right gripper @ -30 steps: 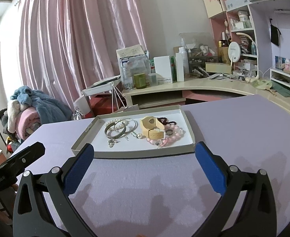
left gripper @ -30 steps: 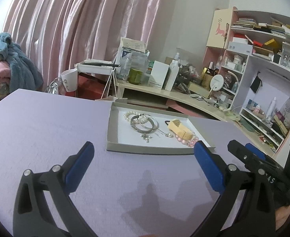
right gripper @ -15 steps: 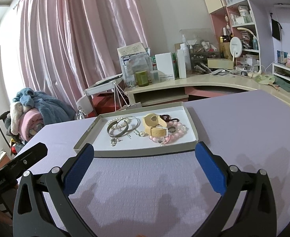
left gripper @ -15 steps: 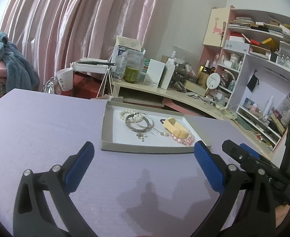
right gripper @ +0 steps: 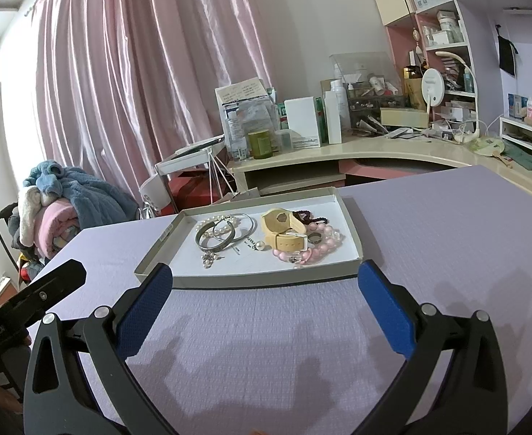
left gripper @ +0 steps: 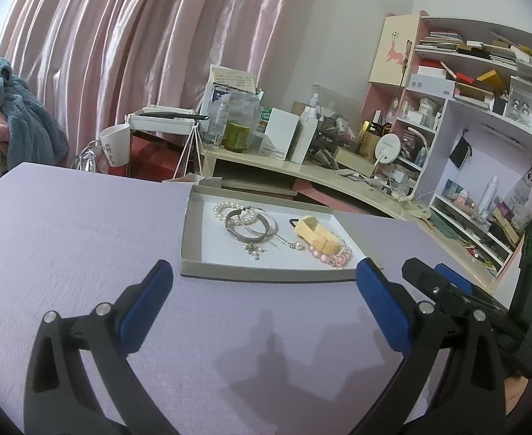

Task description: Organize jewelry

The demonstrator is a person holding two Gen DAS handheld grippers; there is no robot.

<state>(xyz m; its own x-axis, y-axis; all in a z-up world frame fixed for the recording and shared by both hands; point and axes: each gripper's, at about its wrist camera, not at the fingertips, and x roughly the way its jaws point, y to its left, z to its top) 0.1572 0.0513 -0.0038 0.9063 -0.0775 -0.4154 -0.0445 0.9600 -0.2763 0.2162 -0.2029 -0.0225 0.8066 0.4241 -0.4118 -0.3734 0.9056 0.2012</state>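
Observation:
A shallow grey tray lies on the lilac table and holds jewelry. Inside are a pearl bracelet, silver bangles, a cream watch strap, a pink bead bracelet, a small ring and earrings. My left gripper is open just short of the tray's near wall, empty. My right gripper is open too, its blue pads flanking the tray's near edge.
The lilac table stretches to both sides of the tray. A cluttered cream desk and pink shelves stand behind. Blankets pile at the left. The other gripper's body shows at each frame's edge.
Both grippers have moved a little closer to the tray, which now looks larger and more centred. Both stay open and empty; the jewelry has not moved.

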